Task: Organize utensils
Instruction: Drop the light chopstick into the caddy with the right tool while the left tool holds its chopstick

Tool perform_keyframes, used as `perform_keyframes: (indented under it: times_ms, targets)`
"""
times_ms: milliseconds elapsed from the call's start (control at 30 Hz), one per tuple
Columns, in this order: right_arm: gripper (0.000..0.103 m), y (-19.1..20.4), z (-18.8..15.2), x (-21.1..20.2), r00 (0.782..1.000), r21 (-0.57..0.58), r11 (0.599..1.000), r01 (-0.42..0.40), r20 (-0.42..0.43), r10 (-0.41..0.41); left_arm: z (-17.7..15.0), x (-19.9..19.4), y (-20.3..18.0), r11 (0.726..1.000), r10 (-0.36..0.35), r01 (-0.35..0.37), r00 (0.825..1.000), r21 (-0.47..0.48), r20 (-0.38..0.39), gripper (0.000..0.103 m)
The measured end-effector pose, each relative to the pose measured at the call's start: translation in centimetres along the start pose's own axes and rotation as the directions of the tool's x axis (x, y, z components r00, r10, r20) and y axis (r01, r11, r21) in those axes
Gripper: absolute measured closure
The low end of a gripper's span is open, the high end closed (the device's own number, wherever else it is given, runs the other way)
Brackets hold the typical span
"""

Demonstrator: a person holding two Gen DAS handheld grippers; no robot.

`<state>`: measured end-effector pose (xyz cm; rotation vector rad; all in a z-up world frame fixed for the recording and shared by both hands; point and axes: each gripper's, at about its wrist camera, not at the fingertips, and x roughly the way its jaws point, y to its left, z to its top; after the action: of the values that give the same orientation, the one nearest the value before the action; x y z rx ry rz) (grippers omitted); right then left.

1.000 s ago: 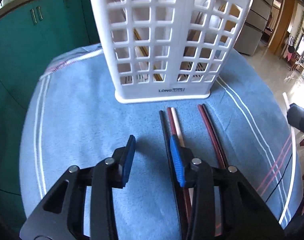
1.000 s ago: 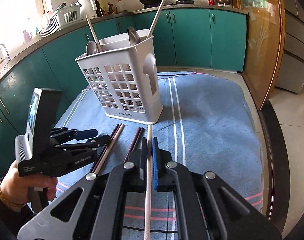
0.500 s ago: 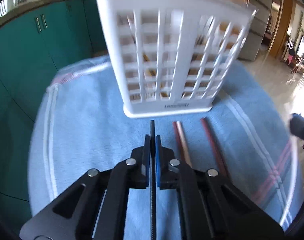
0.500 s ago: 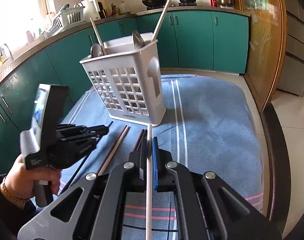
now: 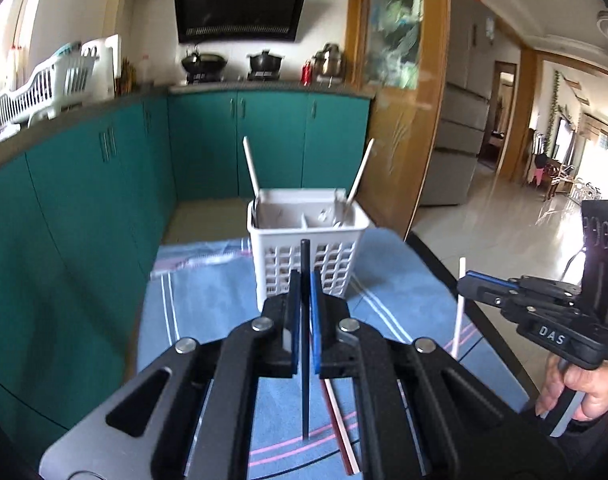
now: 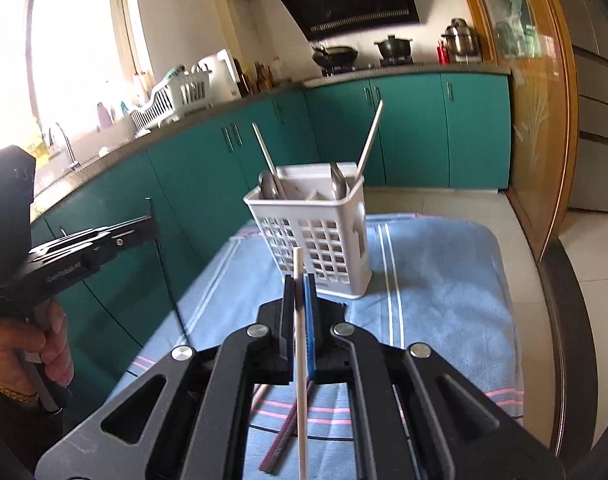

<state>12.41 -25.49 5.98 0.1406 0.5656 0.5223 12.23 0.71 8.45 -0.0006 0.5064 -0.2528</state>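
Note:
My left gripper (image 5: 303, 280) is shut on a black chopstick (image 5: 305, 344) and holds it lifted above the blue cloth (image 5: 208, 304). My right gripper (image 6: 300, 284) is shut on a white chopstick (image 6: 301, 360), also lifted. The white slotted utensil basket (image 5: 308, 256) stands ahead on the cloth, with two pale chopsticks and spoons standing in it; it also shows in the right wrist view (image 6: 316, 236). Dark red chopsticks (image 6: 284, 436) lie on the cloth under the grippers. Each gripper shows in the other's view: the right one (image 5: 480, 284), the left one (image 6: 144, 228).
Teal kitchen cabinets (image 5: 104, 184) run along the left and back. A stove with pots (image 5: 232, 68) and a white dish rack (image 6: 172, 96) sit on the counter. The table's dark edge (image 6: 564, 320) runs on the right, with tiled floor beyond.
Both grippers have lifted up and back from the cloth with their chopsticks. The left one closed on the black chopstick a second ago. The basket now looks farther and lower.

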Motion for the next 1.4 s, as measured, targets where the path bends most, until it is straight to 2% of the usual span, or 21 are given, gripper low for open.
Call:
perform_keyframes:
  times_ms: [67,267,533,1000,1133,1400]
  targets:
    - [0.098,0.2,0.1,-0.9,1.0,0.015,1.0,-0.004,0.016,0.003,0.1,-1.0,-0.5,1.0,0.014,-0.014,1.0,0.019,0.022,0.099]
    - [0.098,1.2,1.1,-2.7,0.999,0.027,1.0,0.004,0.045,-0.005,0.3,-3.4,-1.0,1.0,-0.007,0.006,0.999,0.021,0.045,0.099]
    - [0.098,4.1,4.1,-4.9,0.993,-0.036,0.999,0.032,0.11,-0.028,0.8,-5.3,0.0,1.0,-0.022,0.022,0.997,0.003,0.077,0.099]
    - [0.098,4.4,4.0,-3.6,0.997,-0.057,0.996,0.061,0.059,-0.058,0.6,-4.6,0.3,1.0,-0.028,0.028,0.999,0.001,0.046,0.099]
    - [0.098,4.8,6.3,-3.3,0.996,-0.072,0.996,0.057,0.069,-0.052,0.9,-4.8,0.6,0.999,-0.035,0.035,0.998,-0.009,0.056,0.099]
    - [0.098,5.8,16.0,-3.3,0.982,-0.1,0.991,0.09,0.176,-0.071,0.6,-4.4,1.2,0.999,-0.045,0.046,0.998,-0.025,0.049,0.099]
